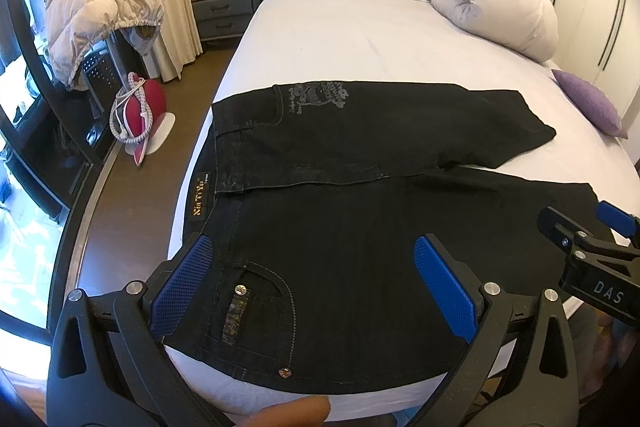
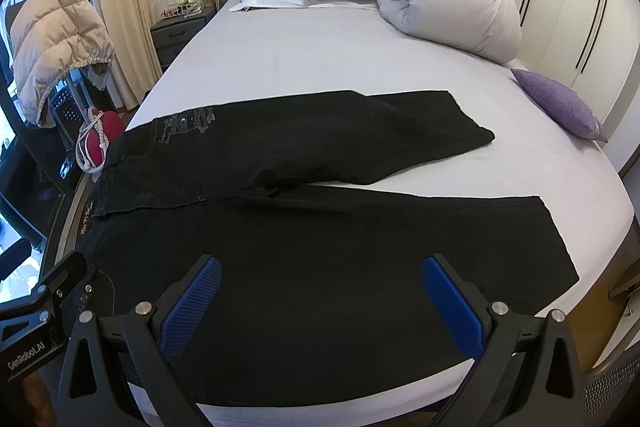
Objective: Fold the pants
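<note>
One pair of black pants [image 1: 360,211] on the bed [image 1: 320,39] — two grippers, left gripper [image 1: 320,287] and right gripper [image 2: 324,303], jaws wide, empty.

Bright daylight from window [image 1: 16,99] at left, blown-out glare there, heavy fisheye bending w/ dark vignetted corners

left wrist: foot of bed [image 1: 360,39], facing headboard, close | right wrist: same, further right | shared: pants [image 1: 340,219]

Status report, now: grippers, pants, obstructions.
Left gripper open, right gripper open, both empty. Black pants spread flat on bed, legs apart, unfolded. Nothing on them.
</note>
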`<action>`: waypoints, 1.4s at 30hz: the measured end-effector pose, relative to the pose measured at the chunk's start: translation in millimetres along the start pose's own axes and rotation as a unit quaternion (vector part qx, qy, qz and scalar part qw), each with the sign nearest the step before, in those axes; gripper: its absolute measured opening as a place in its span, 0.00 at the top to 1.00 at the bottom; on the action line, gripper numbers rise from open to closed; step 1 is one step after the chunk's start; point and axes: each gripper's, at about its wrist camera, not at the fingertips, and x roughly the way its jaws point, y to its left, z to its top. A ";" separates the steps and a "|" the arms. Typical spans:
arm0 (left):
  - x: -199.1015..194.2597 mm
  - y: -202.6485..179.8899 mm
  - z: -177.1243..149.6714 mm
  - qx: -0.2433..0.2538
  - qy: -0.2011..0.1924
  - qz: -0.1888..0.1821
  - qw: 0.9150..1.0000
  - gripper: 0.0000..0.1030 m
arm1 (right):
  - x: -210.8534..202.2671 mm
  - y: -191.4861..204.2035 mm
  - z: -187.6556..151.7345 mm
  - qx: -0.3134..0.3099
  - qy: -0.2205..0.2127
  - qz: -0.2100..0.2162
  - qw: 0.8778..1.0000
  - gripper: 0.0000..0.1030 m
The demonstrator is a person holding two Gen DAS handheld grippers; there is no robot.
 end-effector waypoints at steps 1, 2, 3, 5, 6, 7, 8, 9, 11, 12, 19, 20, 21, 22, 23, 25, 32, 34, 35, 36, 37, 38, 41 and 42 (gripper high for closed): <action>2.7 1.3 2.0 -0.001 0.001 0.001 1.000 0.00 | 2.5 1.2 0.3 -0.001 0.002 0.001 1.000 0.00; 5.8 3.7 3.0 -0.003 0.002 0.001 1.000 0.00 | 4.2 1.8 0.7 -0.002 0.004 0.002 1.000 0.00; 8.9 6.2 3.6 -0.005 0.004 0.000 1.000 0.00 | 6.2 2.7 1.3 -0.003 0.004 0.004 1.000 0.00; 16.2 14.7 5.8 -0.015 0.013 -0.013 1.000 0.00 | 8.8 4.2 3.7 -0.004 -0.002 0.010 1.000 0.00; 21.3 19.4 7.7 -0.022 0.021 -0.025 0.999 0.00 | 8.7 4.5 5.4 -0.004 -0.008 0.015 1.000 0.00; 26.2 23.2 9.1 -0.027 0.027 -0.032 0.999 0.00 | 7.1 4.4 8.2 -0.003 -0.022 0.027 0.999 0.00; 30.5 27.0 10.7 -0.030 0.032 -0.037 0.998 0.00 | 4.7 4.2 11.1 -0.002 -0.038 0.038 0.999 0.00; 33.6 30.0 11.6 -0.031 0.031 -0.039 0.998 0.00 | 0.5 4.1 14.3 -0.001 -0.061 0.051 0.997 0.00; 37.5 36.0 14.6 -0.032 0.015 -0.049 0.998 0.00 | -9.9 5.3 20.9 -0.009 -0.116 0.075 0.990 0.00; 39.6 38.7 17.7 -0.030 0.008 -0.053 0.998 0.00 | -14.8 7.0 24.2 -0.018 -0.144 0.083 0.986 0.00; 64.6 43.0 37.4 -0.021 0.030 -0.015 0.999 0.00 | -7.9 27.5 58.2 -0.104 -0.224 0.123 0.961 0.00; 71.7 48.9 41.7 -0.038 0.045 -0.018 0.998 0.00 | -3.9 28.4 64.4 -0.107 -0.223 0.130 0.960 0.00; 80.9 57.7 48.9 -0.056 0.052 -0.023 0.997 0.00 | 1.7 29.0 71.5 -0.109 -0.221 0.135 0.960 0.00; 86.2 62.1 53.7 -0.057 0.047 -0.025 0.997 0.00 | 9.4 29.1 80.4 -0.113 -0.217 0.145 0.959 0.00; 96.5 67.7 66.9 -0.045 0.038 -0.020 0.998 0.00 | 16.9 28.4 86.7 -0.118 -0.209 0.155 0.958 0.00; 117.1 75.4 91.3 -0.013 0.032 -0.011 0.999 0.00 | 35.2 28.6 102.8 -0.142 -0.193 0.184 0.953 0.00; 224.9 98.3 189.8 0.143 0.064 -0.063 0.986 0.00 | 96.9 41.6 160.0 -0.241 -0.126 0.243 0.931 0.03; 257.1 104.0 210.9 0.161 0.099 -0.107 0.976 0.01 | 114.0 43.9 172.3 -0.252 -0.109 0.259 0.926 0.06; 273.3 106.3 221.3 0.168 0.114 -0.126 0.971 0.02 | 121.8 45.3 176.8 -0.256 -0.102 0.266 0.924 0.07; 285.6 106.6 228.0 0.173 0.124 -0.132 0.968 0.02 | 134.2 47.1 181.3 -0.261 -0.090 0.275 0.921 0.09; 301.3 105.7 236.9 0.178 0.142 -0.143 0.963 0.03 | 140.3 47.7 183.5 -0.264 -0.083 0.277 0.920 0.13; 310.2 107.3 240.4 0.179 0.149 -0.157 0.960 0.07 | 149.5 49.5 185.3 -0.267 -0.071 0.284 0.918 0.16; 336.8 104.7 248.1 0.177 0.182 -0.202 0.946 0.14 | 174.5 53.3 186.1 -0.277 -0.036 0.300 0.912 0.27; 345.8 102.4 248.8 0.183 0.196 -0.210 0.940 0.19 | 184.2 54.6 188.1 -0.282 -0.026 0.301 0.911 0.27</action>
